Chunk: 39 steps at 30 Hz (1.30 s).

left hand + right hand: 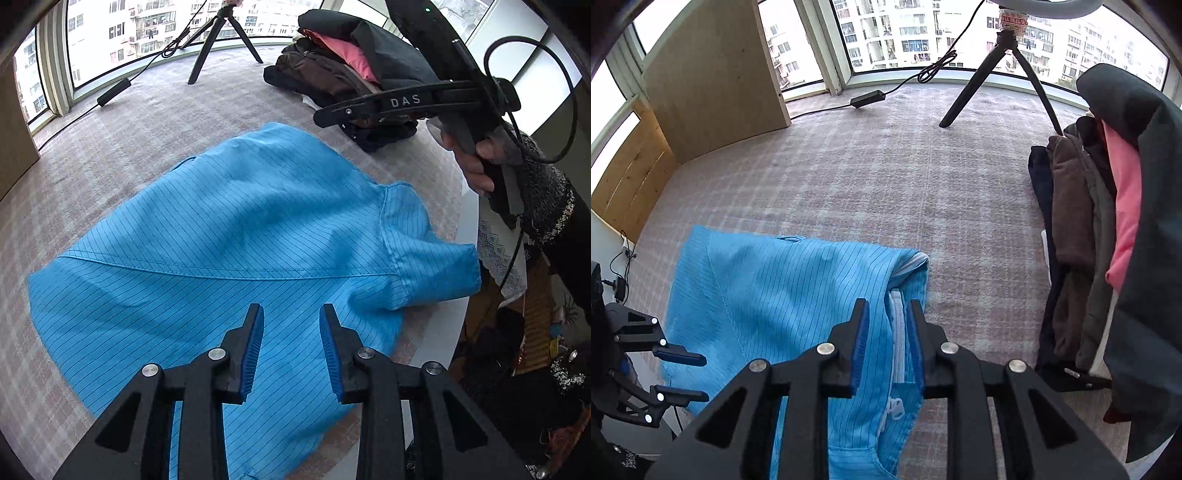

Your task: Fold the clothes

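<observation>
My left gripper [291,325] hangs part-open over the blue striped garment [221,236], which lies spread on the checked carpet [147,122], gripping nothing. My right gripper [886,317] stands narrowly apart above its white zipper [897,332], and further right sits the pile of folded clothes [1100,221].

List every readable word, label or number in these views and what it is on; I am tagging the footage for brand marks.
"DAS": white letters on the black body of the right gripper, seen from the left wrist camera.
Red and white label at the top of the tripod: too blurred to read.
Nothing readable on the blue garment or the pile of clothes.
</observation>
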Motion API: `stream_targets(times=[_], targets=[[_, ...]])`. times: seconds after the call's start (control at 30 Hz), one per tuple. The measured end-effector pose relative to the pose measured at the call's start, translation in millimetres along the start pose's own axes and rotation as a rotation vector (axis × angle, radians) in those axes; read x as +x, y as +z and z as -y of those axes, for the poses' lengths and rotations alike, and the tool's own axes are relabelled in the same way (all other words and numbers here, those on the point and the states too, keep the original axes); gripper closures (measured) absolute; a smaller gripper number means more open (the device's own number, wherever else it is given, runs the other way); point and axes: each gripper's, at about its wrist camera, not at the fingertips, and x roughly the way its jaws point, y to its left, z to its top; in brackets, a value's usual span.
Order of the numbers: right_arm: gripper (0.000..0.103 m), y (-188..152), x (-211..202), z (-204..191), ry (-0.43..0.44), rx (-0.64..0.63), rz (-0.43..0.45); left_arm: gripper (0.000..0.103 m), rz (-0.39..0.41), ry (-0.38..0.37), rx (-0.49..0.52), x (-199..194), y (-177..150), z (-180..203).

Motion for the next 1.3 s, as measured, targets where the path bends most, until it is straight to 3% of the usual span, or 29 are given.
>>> stream_targets(times=[0.03,0.13,0.23,0.3,0.4,0.47,0.6,0.73,0.8,0.9,1.0,1.07,1.2,1.3], targets=[[0.071,4.4,10.5,5.7,0.017,0.019,-0.034,0.072,-0.023,0.014,0.028,8.9,-0.5,5.0],[0.069,0.1,35.3,15.8,0.061,0.054,-0.11,0.072,-0.14,0.06,0.057,43.4,-11.7,4.1],[0.069,-13.1,48.7,16.9,0.122,0.068,-0.163,0.072,-0.161,0.045,0.034,32.4,-12.6,-0.7],[0.069,-17.9,39.6,21.3,0.175,0.108,-0.139,0.072,-0.123,0.047,0.017,9.1,-1.8,-3.2],[0.069,-24.2,4.9,39.4,0.24,0.206,-0.016,0.071,-0.031,0.07,0.02,-22.3,30.5,-8.2],[0.069,-28.3,-6.6,47.1,0.204,0.225,0.016,0.071,0.009,0.115,0.051,-25.9,58.1,-14.6],[0.069,-30.1,8.8,47.2,0.178,0.199,-0.037,0.071,0.025,0.151,0.104,3.5,108.7,-16.6],[0.069,-30.0,27.6,43.8,0.217,0.2,-0.06,0.071,-0.003,0.143,0.133,46.9,135.9,-20.3],[0.069,-30.4,30.6,41.9,0.234,0.203,-0.056,0.071,-0.045,0.179,0.186,68.0,138.6,-23.0],[0.069,-32.4,39.1,34.9,0.223,0.173,-0.075,0.071,-0.117,0.176,0.172,93.4,135.0,-36.5],[0.069,-34.5,32.5,32.5,0.232,0.17,-0.058,0.071,-0.114,0.161,0.164,97.5,131.3,-41.5],[0.069,-34.7,26.9,34.7,0.298,0.199,-0.045,0.071,-0.112,0.155,0.162,97.3,127.4,-43.6],[0.071,-38.2,31.9,31.9,0.271,0.182,-0.06,0.072,-0.097,0.125,0.141,94.5,122.0,-49.5],[0.071,-40.6,18.2,35.1,0.323,0.221,0.003,0.072,-0.083,0.115,0.146,93.0,117.9,-50.7]])
